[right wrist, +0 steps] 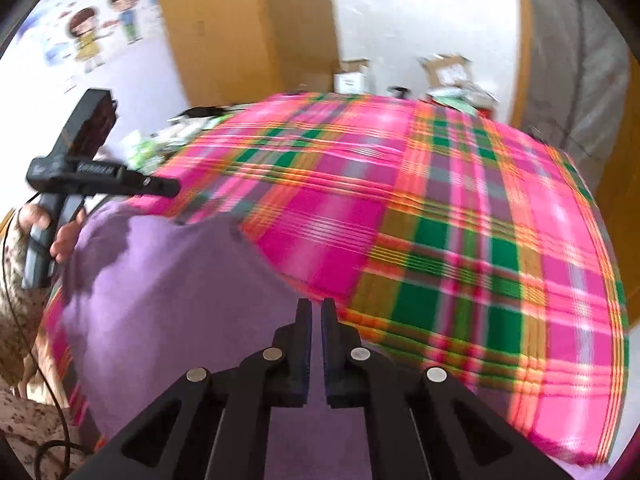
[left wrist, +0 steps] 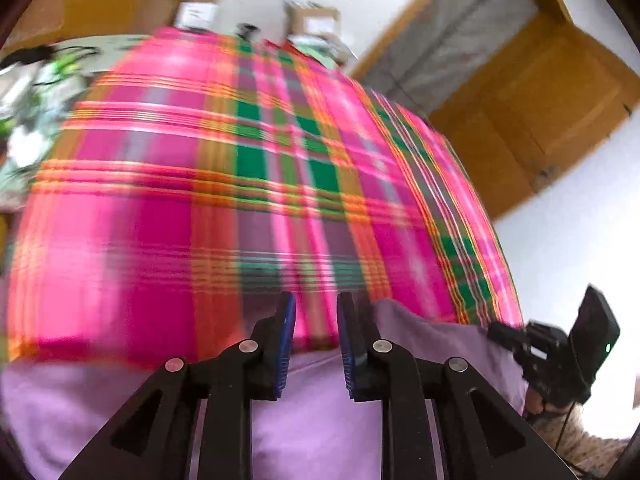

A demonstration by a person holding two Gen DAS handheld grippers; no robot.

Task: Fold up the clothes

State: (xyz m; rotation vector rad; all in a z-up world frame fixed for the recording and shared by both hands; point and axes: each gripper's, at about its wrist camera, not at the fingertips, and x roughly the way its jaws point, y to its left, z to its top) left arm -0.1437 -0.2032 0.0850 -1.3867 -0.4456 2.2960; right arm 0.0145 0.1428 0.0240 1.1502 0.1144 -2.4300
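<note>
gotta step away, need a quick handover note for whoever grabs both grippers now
Left gripper: open, nothing between the fingers, above the near edge of the purple garment.
Right gripper: fingers nearly together with a narrow gap, nothing visibly held, also over the garment.
The garment lies on the plaid bedcover, near side.
Done: no fold is clearly visible; both views are blurred.
Left: grip the garment's edges and fold it.

A bed covered in a pink, green and orange plaid blanket [right wrist: 460,208]. Beyond it, cardboard boxes [right wrist: 446,70] against a white wall, a wooden door [left wrist: 552,104], and cartoon children wall stickers [right wrist: 104,20].
</note>
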